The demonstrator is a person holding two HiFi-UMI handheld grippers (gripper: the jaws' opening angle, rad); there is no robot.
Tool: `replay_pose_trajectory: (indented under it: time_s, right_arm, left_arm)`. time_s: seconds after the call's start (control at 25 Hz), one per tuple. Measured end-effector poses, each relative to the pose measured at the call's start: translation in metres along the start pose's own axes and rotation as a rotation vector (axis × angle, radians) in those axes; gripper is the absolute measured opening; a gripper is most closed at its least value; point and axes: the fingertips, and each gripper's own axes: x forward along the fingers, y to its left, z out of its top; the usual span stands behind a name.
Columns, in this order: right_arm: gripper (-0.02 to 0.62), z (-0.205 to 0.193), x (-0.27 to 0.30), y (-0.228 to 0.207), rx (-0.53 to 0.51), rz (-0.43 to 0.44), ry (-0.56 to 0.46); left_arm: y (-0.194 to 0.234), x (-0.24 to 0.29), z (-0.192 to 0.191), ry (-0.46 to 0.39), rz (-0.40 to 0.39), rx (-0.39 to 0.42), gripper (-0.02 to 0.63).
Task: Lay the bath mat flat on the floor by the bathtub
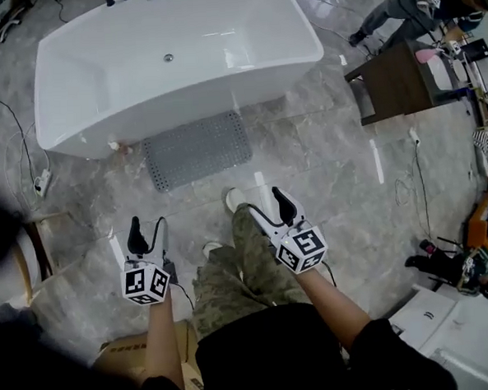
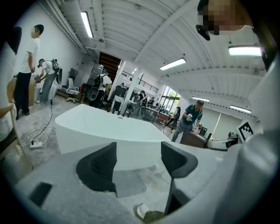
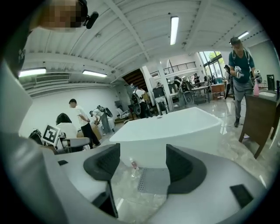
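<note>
Grey studded rectangular bath mat [image 1: 197,149]: flat on the glossy grey marble-look floor [image 1: 324,160], no fold or curled corner visible, far long edge just beside the near wall of the white freestanding bathtub [image 1: 178,62]. Long axis parallel to that near wall, slightly skewed, the right end a little closer to the tub than the left; short ends toward the tub's two ends, left end near the tub's left corner. Left gripper [image 1: 147,235]: on the side of the mat away from the tub, well apart from it, raised at the person's front, dark ribbed pads [image 2: 103,165] spread with nothing between them but a view of mat and tub beyond. Right gripper [image 1: 274,203]: likewise back from the tub, pads [image 3: 183,165] spread and empty, held a little further toward the tub than the left one, so marginally the nearer of the two. Mat ahead of and below both sets of fingers, between them and the tub. White shoe [image 1: 234,199] on the floor between the grippers, just short of the mat's near edge. Judged status: laying apparently complete; any further move likely only a forward-and-down reach to square the long edge against the tub.
</note>
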Motion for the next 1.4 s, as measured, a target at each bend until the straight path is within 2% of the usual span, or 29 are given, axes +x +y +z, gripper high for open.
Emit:
replay_pose_trajectory:
  time_s: [0.08, 0.16, 0.24, 0.32, 0.36, 0.48, 0.52, 0.64, 0.76, 0.88, 1.08, 1.4]
  right_arm:
    - [0.291, 0.016, -0.041, 0.026, -0.023, 0.018, 0.001]
    - [0.291, 0.032, -0.076, 0.041, -0.057, 0.022, -0.001]
    - [0.288, 0.045, -0.099, 0.045, -0.089, 0.013, -0.01]
    - [0.274, 0.055, -0.118, 0.045, -0.086, 0.006, -0.029]
    - [0.243, 0.06, -0.128, 0.045, -0.076, 0.004, -0.045]
    - [0.089, 0.08, -0.154, 0.044, -0.061, -0.001, -0.102]
    - [0.042, 0.087, -0.162, 0.043, -0.063, -0.005, -0.114]
    - [0.025, 0.105, -0.185, 0.034, -0.078, -0.015, -0.144]
    - [0.02, 0.134, -0.204, 0.025, -0.126, 0.021, -0.227]
    - [0.02, 0.161, -0.211, 0.012, -0.163, 0.038, -0.29]
    - [0.02, 0.188, -0.216, -0.006, -0.239, 0.034, -0.322]
    - [0.015, 0.207, -0.221, -0.033, -0.272, 0.032, -0.296]
  left_arm:
    - [-0.033, -0.029, 0.016, -0.006, -0.057, 0.027, 0.316]
    - [-0.067, -0.054, 0.029, -0.008, -0.124, 0.105, 0.316]
    - [-0.086, -0.077, 0.043, -0.036, -0.156, 0.159, 0.313]
    - [-0.091, -0.097, 0.052, -0.059, -0.152, 0.135, 0.299]
    - [-0.094, -0.107, 0.055, -0.069, -0.15, 0.112, 0.267]
    - [-0.11, -0.125, 0.064, -0.092, -0.127, 0.105, 0.066]
    - [-0.118, -0.128, 0.067, -0.099, -0.107, 0.107, 0.04]
    - [-0.145, -0.134, 0.077, -0.122, -0.055, 0.062, 0.021]
    - [-0.175, -0.13, 0.098, -0.179, -0.052, 0.046, 0.017]
    - [-0.195, -0.123, 0.13, -0.242, -0.055, 0.087, 0.017]
    - [-0.223, -0.126, 0.15, -0.254, -0.03, 0.197, 0.017]
    - [-0.254, -0.11, 0.156, -0.252, 0.015, 0.207, 0.017]
